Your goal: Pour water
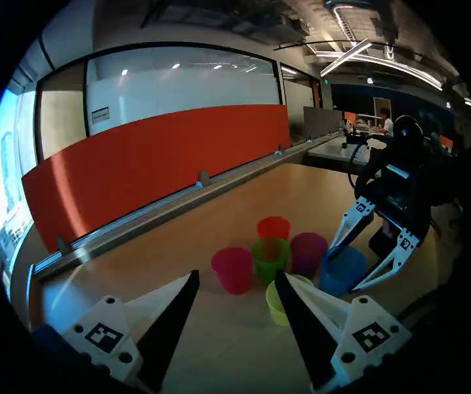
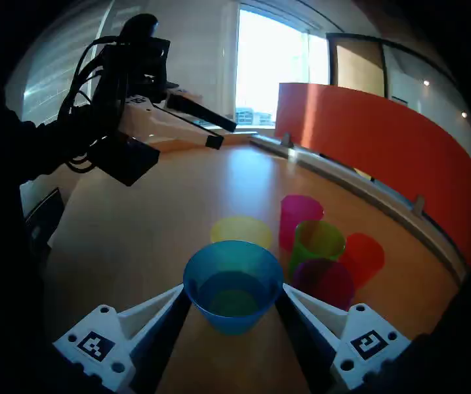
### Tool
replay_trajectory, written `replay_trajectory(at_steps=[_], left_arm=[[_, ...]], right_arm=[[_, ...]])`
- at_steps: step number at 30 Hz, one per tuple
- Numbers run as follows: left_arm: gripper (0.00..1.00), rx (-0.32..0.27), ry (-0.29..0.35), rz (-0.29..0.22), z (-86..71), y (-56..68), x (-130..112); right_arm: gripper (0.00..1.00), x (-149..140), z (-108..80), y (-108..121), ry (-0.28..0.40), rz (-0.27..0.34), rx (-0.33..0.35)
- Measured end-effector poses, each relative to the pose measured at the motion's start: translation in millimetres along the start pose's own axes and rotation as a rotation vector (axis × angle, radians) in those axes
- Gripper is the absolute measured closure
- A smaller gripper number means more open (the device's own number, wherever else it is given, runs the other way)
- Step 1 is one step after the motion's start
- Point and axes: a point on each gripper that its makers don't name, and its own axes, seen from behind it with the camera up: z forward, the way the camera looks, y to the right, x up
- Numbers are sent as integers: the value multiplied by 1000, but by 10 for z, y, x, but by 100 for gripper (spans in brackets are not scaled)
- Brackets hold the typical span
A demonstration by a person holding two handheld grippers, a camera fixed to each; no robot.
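Now the right gripper (image 2: 233, 297) looks clamped on the blue cup (image 2: 233, 289), which holds water and is just beside the purple cup (image 2: 324, 282). The left gripper (image 1: 235, 276) is apart and empty. A too quick tilt could spill water or knock the purple cup.

We log worktop (image 2: 170, 197): smooth wood-look, soft sheen | blue cup (image 2: 233, 285): translucent glossy plastic | fingers (image 2: 143, 312): matt white plastic, we judge

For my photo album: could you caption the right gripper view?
Right gripper grips a blue cup holding water; five more coloured cups stand just behind on the wooden table.
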Motion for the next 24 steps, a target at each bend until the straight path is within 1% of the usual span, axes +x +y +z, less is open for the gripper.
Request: replay_trajectory(at_steps=[12, 24], left_arm=[[15, -32, -22, 1, 122, 62, -55], [15, -37, -23, 0, 188, 74, -58]], right_arm=[[11, 219, -97, -17, 98, -24, -11], [12, 482, -172, -28, 212, -10, -21]])
